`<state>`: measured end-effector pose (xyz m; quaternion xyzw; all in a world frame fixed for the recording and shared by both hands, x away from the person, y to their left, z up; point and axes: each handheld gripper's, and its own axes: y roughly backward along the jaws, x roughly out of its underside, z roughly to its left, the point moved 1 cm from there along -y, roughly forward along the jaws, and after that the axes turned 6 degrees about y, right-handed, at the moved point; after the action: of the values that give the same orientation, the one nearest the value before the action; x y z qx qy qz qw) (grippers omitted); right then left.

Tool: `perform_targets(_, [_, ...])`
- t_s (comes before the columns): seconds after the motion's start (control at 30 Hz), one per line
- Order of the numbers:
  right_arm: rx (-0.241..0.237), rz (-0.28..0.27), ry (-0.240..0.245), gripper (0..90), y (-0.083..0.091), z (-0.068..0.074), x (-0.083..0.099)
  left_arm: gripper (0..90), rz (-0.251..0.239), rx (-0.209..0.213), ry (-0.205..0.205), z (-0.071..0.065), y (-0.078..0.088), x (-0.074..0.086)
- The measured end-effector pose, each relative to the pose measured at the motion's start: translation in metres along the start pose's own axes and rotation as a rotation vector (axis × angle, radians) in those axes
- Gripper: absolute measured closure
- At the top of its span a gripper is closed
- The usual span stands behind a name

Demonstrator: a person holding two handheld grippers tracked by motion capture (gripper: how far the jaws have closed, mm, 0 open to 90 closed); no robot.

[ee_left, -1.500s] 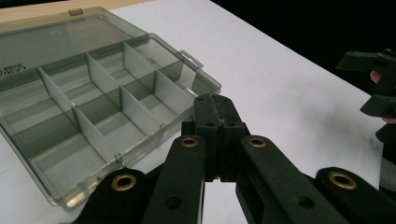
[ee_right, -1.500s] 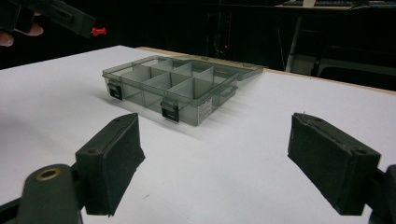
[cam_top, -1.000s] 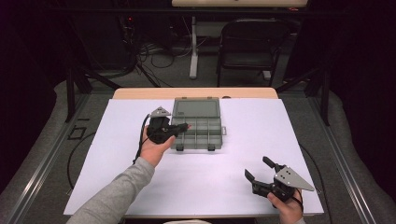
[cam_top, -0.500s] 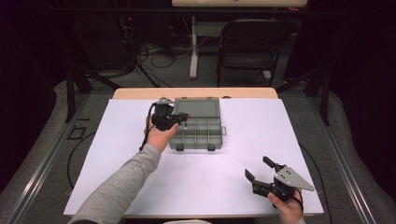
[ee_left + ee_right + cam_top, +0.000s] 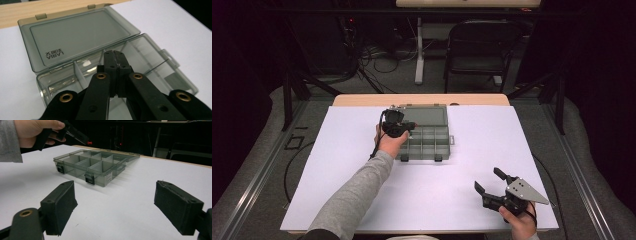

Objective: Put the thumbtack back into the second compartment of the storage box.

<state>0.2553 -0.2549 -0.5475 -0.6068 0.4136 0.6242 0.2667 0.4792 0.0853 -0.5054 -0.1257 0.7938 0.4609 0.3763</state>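
Observation:
A smoky clear compartment box (image 5: 428, 144) lies open in the middle of the table, its lid (image 5: 424, 115) folded flat behind it. My left gripper (image 5: 411, 125) hovers over the box's left compartments with its jaws shut and nothing between them. In the left gripper view the closed fingertips (image 5: 113, 53) point at the dividers near the hinge, with the lid (image 5: 77, 32) beyond. My right gripper (image 5: 486, 178) rests near the front right of the table, jaws wide open and empty. The right gripper view faces the box (image 5: 92, 165), with the left hand's gripper (image 5: 75, 135) above it.
White paper (image 5: 337, 165) covers the table, and a strip of its wooden top (image 5: 362, 100) shows at the far edge. Two latches (image 5: 89, 178) hang on the box's front wall. Behind the table stand a black chair (image 5: 482, 45) and loose cables on the floor.
My left gripper has moved away from the person and slightly right, coming lower over the box's left compartments. Its jaws stay shut. The right gripper has not moved.

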Motion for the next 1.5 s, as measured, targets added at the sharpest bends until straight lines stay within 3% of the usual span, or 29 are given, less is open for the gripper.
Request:
perform_targets(0.13, [-0.003,-0.002,0.007,16.9,0.000,0.000,0.000,90.0,0.020,-0.037,0.004,0.004,-0.009,0.003])
perform_targets(0.4, [-0.008,0.001,0.009,16.9,0.000,0.001,0.000,90.0,0.049,-0.050,0.007,0.006,-0.019,0.007])
perform_targets(0.77, [-0.011,0.001,0.020,16.9,-0.001,0.002,-0.001,88.9,0.035,-0.070,-0.015,0.003,-0.019,0.007])
perform_targets(0.83, [-0.011,0.001,0.019,16.9,0.000,0.002,-0.001,80.9,0.024,-0.061,-0.025,0.002,-0.018,0.007])
perform_targets(1.1, [-0.009,0.002,0.020,16.9,0.000,0.002,-0.001,42.5,-0.119,-0.074,-0.085,-0.003,-0.003,0.000])
perform_targets(1.23, [-0.008,-0.002,0.022,16.9,-0.001,0.002,-0.001,37.1,-0.162,-0.092,-0.103,-0.002,0.004,-0.004])
perform_targets(1.5, [-0.005,0.000,0.018,16.9,0.000,0.002,-0.001,34.9,-0.188,-0.048,-0.119,-0.005,0.033,-0.010])
